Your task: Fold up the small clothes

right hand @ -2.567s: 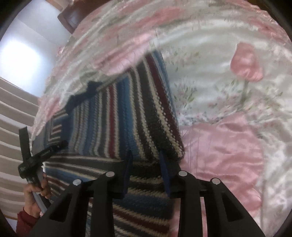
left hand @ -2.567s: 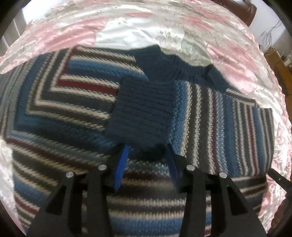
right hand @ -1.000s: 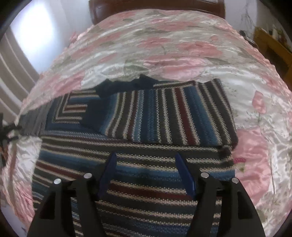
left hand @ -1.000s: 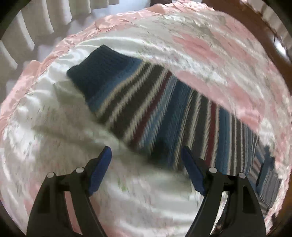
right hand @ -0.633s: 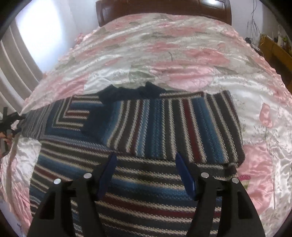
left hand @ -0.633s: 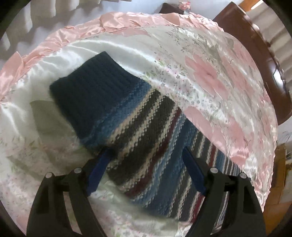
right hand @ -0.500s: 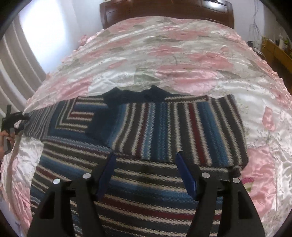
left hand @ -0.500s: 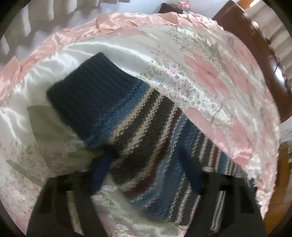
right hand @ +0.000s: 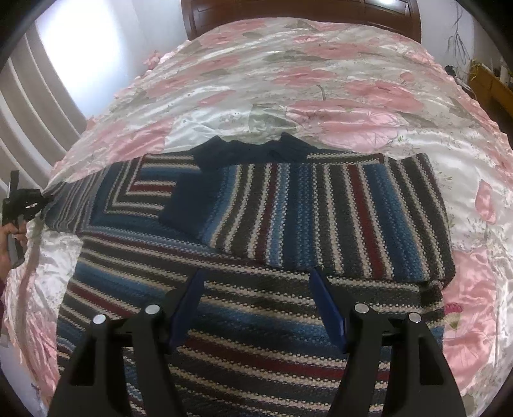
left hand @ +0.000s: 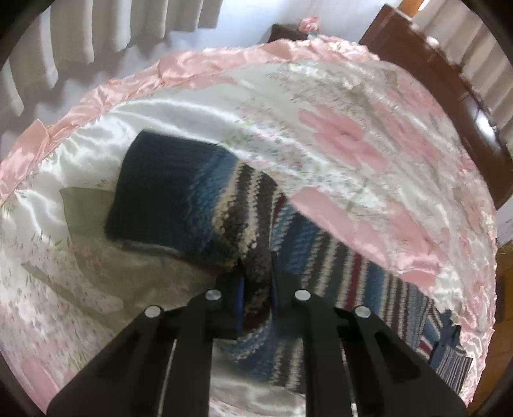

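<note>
A knitted sweater point(right hand: 320, 208) with blue, grey, cream and dark red stripes lies flat on the bed. One sleeve is folded across its chest, with the navy cuff point(right hand: 186, 202) at the middle and the navy collar point(right hand: 253, 152) behind it. My right gripper point(right hand: 256, 308) hovers open over the sweater's lower body, with nothing between its blue pads. The other sleeve point(left hand: 250, 205) stretches out over the bedcover, its navy cuff point(left hand: 166, 186) pointing away. My left gripper point(left hand: 256, 288) is shut on this sleeve just behind the cuff. In the right wrist view, the left gripper point(right hand: 22, 202) shows at the far left edge, held by a hand point(right hand: 9, 234).
A pink and white floral satin bedcover point(right hand: 320, 80) spreads all around the sweater. The dark wooden headboard point(right hand: 301, 12) stands at the far end. Curtains point(left hand: 96, 29) hang past the bed's edge near the left gripper. Wooden furniture point(right hand: 487, 83) stands at the right.
My left gripper has moved in over the outstretched sleeve and shut on it just behind the cuff. The right gripper stays open and has drawn back a little.
</note>
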The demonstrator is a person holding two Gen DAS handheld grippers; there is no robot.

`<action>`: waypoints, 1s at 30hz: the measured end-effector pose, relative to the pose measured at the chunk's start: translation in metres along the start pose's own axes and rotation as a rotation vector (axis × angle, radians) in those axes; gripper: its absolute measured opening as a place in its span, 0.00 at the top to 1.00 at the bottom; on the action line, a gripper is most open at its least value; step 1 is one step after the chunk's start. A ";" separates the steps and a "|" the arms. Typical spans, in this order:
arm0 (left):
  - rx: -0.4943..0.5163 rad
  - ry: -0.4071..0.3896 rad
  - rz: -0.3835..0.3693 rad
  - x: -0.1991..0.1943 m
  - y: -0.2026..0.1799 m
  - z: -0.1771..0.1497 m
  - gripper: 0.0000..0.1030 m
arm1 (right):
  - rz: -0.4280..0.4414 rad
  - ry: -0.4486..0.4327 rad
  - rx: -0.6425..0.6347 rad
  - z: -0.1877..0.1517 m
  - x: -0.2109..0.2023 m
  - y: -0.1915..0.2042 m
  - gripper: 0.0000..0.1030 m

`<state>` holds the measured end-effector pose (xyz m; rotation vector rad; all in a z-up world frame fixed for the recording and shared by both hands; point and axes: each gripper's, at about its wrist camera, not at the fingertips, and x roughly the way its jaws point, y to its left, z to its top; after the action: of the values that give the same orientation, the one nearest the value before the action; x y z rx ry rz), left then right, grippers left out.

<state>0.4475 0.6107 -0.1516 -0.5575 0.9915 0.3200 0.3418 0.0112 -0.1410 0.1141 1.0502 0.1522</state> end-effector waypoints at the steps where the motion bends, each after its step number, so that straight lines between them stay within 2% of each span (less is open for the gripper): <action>1: 0.015 -0.012 -0.001 -0.004 -0.005 -0.002 0.89 | 0.002 0.000 -0.001 0.000 0.000 0.000 0.33; 4: 0.080 -0.061 -0.021 -0.021 -0.033 -0.014 0.89 | 0.005 -0.003 0.001 0.001 -0.003 0.000 0.33; 12: 0.292 -0.119 -0.041 -0.048 -0.122 -0.058 0.89 | 0.003 -0.016 0.013 0.004 -0.014 -0.006 0.33; 22: 0.436 -0.064 -0.138 -0.038 -0.229 -0.132 0.89 | 0.007 0.014 0.029 0.003 -0.011 -0.012 0.33; 30: 0.443 0.023 -0.240 -0.015 -0.294 -0.188 0.89 | 0.010 0.034 0.052 0.001 -0.007 -0.023 0.33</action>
<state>0.4546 0.2622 -0.1315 -0.2711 0.9691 -0.1213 0.3411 -0.0128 -0.1378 0.1643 1.0877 0.1362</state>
